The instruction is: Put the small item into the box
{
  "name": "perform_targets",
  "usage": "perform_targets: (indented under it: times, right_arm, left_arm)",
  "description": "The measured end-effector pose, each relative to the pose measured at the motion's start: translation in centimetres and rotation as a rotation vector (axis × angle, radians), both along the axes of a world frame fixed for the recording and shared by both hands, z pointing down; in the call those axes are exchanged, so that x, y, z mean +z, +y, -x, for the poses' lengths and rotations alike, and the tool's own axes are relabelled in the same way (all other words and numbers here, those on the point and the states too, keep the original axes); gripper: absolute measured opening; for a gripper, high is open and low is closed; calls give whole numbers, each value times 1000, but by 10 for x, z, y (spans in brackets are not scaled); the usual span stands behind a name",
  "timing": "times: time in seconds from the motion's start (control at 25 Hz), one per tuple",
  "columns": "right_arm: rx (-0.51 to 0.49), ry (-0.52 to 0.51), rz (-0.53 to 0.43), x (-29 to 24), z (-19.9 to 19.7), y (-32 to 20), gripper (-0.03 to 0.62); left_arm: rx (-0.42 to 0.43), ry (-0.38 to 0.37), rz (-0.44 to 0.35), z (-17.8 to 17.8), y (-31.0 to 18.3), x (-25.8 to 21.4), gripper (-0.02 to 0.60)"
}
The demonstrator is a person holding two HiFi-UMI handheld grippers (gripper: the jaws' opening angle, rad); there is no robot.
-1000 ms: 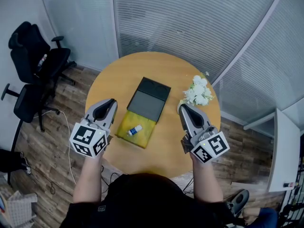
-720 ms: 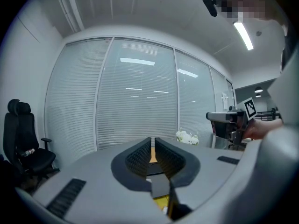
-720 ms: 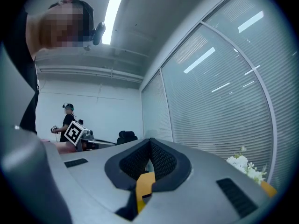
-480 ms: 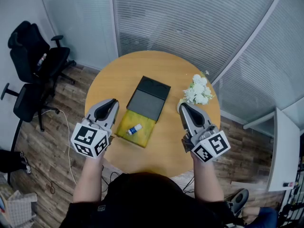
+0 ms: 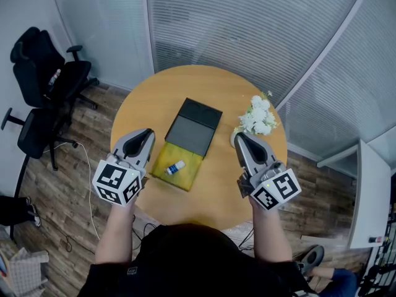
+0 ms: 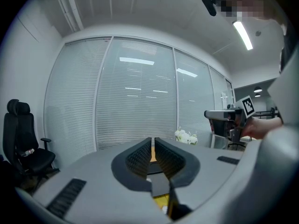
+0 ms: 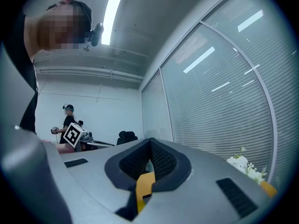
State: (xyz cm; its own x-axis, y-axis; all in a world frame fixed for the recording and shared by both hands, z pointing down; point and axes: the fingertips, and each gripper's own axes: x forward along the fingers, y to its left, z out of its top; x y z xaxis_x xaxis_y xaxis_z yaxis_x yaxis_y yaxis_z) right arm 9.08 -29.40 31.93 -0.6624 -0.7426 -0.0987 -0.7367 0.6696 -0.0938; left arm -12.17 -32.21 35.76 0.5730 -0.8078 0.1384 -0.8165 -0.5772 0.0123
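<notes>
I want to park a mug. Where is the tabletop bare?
Bare: far arc of the table beyond the box; the strip between box and flowers; the near edge between left gripper and right gripper. Crowded: the rim beside each gripper and around flowers.

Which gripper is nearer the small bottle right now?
Left. The left gripper is just left of the small bottle; the right gripper is farther off, beside the flowers.

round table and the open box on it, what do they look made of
Round tan table: wood or wood-look laminate, smooth, even honey tone, grain not visible. Open dark grey box with yellow half: probably rigid cardboard, matte, with thin flat walls and crisp corners.
</notes>
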Motion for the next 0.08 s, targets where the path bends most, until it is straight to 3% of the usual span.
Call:
perform_targets:
  times: [0.08]
  right_arm:
    - [-2,-2,0,-1,0,0,35]
  left_arm:
    - [-3,-1,-2,0,0,-1,31]
